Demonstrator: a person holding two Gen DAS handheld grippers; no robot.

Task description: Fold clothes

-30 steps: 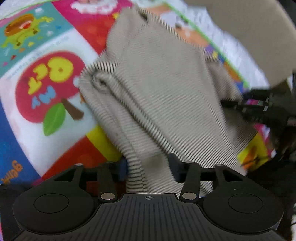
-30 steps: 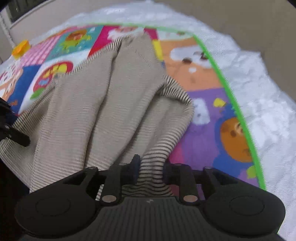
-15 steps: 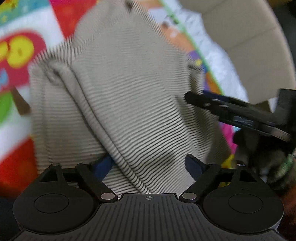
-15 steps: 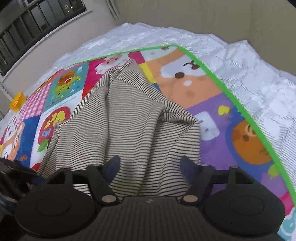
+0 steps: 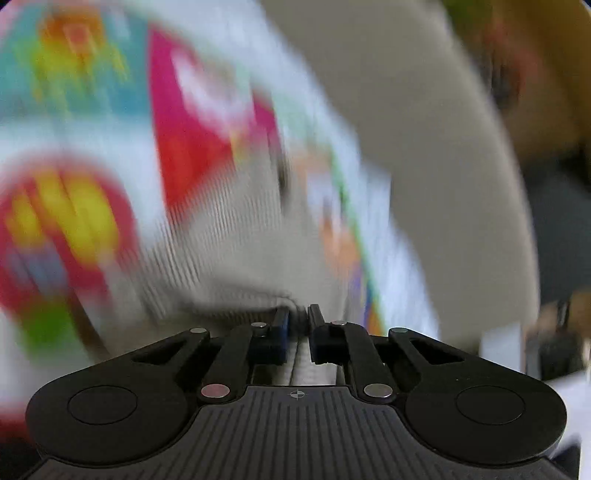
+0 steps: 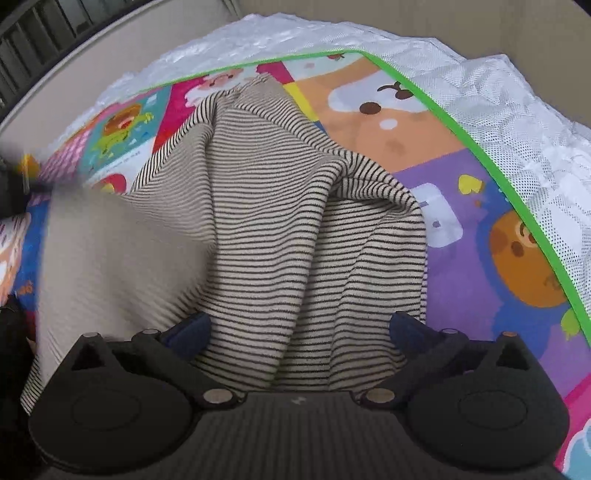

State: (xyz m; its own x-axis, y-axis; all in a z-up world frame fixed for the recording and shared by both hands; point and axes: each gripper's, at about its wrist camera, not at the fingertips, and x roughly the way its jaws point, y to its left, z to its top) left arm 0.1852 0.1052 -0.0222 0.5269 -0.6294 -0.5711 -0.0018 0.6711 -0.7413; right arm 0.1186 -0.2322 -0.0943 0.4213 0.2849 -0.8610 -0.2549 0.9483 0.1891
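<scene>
On the play mat (image 6: 436,122), a bright patchwork of cartoon panels edged by a green border, we see the striped garment (image 6: 280,236) lying rumpled, its far end reaching toward the mat's pink and teal panels and its near end running under our right gripper (image 6: 299,328). Beyond the mat's green border lies a white textured cover (image 6: 524,122), and past that a plain beige wall (image 6: 406,18); to the far left of the mat dark window bars (image 6: 40,33) show above a pale ledge. The right gripper's jaws stand wide apart over the cloth, holding nothing. In the left wrist view everything is badly blurred, yet we can make out the mat (image 5: 192,122) and the left gripper (image 5: 297,326), its jaws drawn together and pinching a fold of the garment (image 5: 236,236) at its near edge.
</scene>
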